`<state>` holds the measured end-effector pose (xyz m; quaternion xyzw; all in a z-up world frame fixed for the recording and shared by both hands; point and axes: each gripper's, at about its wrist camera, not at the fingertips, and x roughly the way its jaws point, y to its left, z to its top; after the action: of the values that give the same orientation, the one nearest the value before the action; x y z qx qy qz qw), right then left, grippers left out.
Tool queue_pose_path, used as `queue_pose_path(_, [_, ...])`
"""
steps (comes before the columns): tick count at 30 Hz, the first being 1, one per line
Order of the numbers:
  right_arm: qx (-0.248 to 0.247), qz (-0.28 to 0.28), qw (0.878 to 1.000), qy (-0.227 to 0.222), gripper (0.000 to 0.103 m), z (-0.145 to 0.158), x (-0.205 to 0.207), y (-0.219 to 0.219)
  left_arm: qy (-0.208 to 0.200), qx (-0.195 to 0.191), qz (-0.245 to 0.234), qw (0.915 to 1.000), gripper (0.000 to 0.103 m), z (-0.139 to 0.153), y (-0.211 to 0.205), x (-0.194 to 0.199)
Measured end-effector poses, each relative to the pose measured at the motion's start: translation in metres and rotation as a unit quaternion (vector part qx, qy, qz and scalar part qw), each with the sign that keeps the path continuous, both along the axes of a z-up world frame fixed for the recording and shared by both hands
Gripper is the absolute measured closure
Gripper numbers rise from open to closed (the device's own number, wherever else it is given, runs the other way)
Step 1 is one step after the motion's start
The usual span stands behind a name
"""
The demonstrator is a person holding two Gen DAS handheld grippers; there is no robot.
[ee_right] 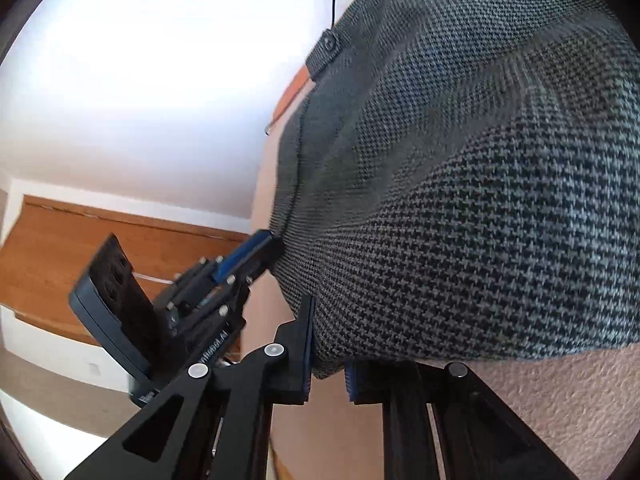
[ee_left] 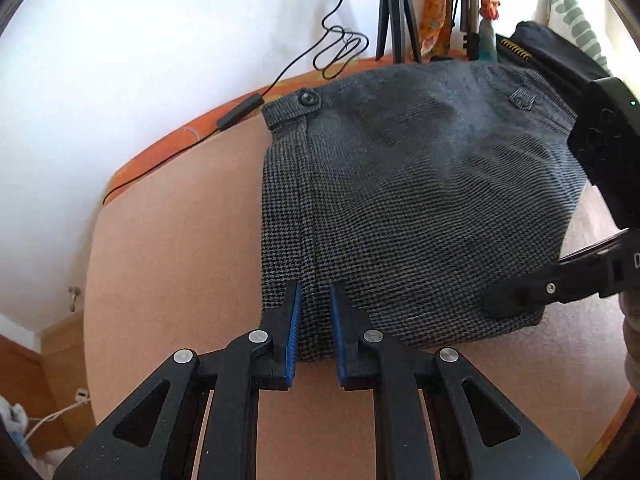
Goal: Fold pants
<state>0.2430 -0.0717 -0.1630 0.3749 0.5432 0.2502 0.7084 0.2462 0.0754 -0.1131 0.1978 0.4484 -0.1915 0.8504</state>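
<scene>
Grey houndstooth pants [ee_left: 408, 200] lie folded on a peach bed cover [ee_left: 176, 240], waistband button at the far left corner. My left gripper [ee_left: 315, 300] straddles the near folded edge, jaws a little apart with cloth between the blue pads; the right gripper [ee_left: 516, 300] rests on the near right corner. In the right wrist view the pants [ee_right: 480, 200] fill the frame; my right gripper [ee_right: 328, 344] holds the near edge, its right finger hidden under the cloth. The left gripper [ee_right: 256, 252] bites the edge further along.
A black cable with an inline box [ee_left: 240, 112] runs along the orange bed edge [ee_left: 160, 152]. Tripod legs [ee_left: 396, 12] and a dark bag [ee_left: 540, 48] stand behind the pants. A wooden floor [ee_right: 80, 248] lies below the bed's left side.
</scene>
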Motion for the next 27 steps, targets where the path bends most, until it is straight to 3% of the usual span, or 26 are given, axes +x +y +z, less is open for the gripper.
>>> queue_pose_path(3, [-0.012, 0.027, 1.0, -0.008, 0.084, 0.004, -0.002, 0.0, -0.004, -0.003, 0.001, 1.0, 0.088, -0.005, 0.002, -0.001])
queue_pose_path(8, [-0.041, 0.039, 0.996, -0.07, 0.059, 0.039, -0.029, -0.036, -0.02, -0.013, 0.016, 0.9996, 0.086, 0.011, 0.008, -0.007])
queue_pose_path(13, [-0.047, -0.066, 0.994, -0.076, 0.056, 0.042, -0.055, -0.112, -0.049, -0.042, -0.004, 0.9979, 0.084, 0.04, -0.012, -0.021])
queue_pose_path(17, [-0.047, -0.159, 0.984, -0.064, 0.051, 0.033, -0.067, -0.162, -0.067, -0.053, -0.037, 0.9957, 0.083, 0.06, -0.047, -0.02])
queue_pose_path(19, [-0.044, -0.192, 0.979, -0.057, 0.046, 0.028, -0.067, -0.176, -0.072, -0.059, -0.047, 0.9945, 0.078, 0.065, -0.065, -0.015])
queue_pose_path(23, [-0.036, -0.253, 0.965, -0.053, 0.045, 0.011, -0.072, -0.202, -0.065, -0.074, -0.056, 0.9936, 0.077, 0.062, -0.094, -0.001])
queue_pose_path(27, [-0.053, -0.295, 0.951, -0.07, 0.045, 0.018, -0.078, -0.206, -0.04, -0.091, -0.061, 0.9932, 0.077, 0.044, -0.118, 0.009])
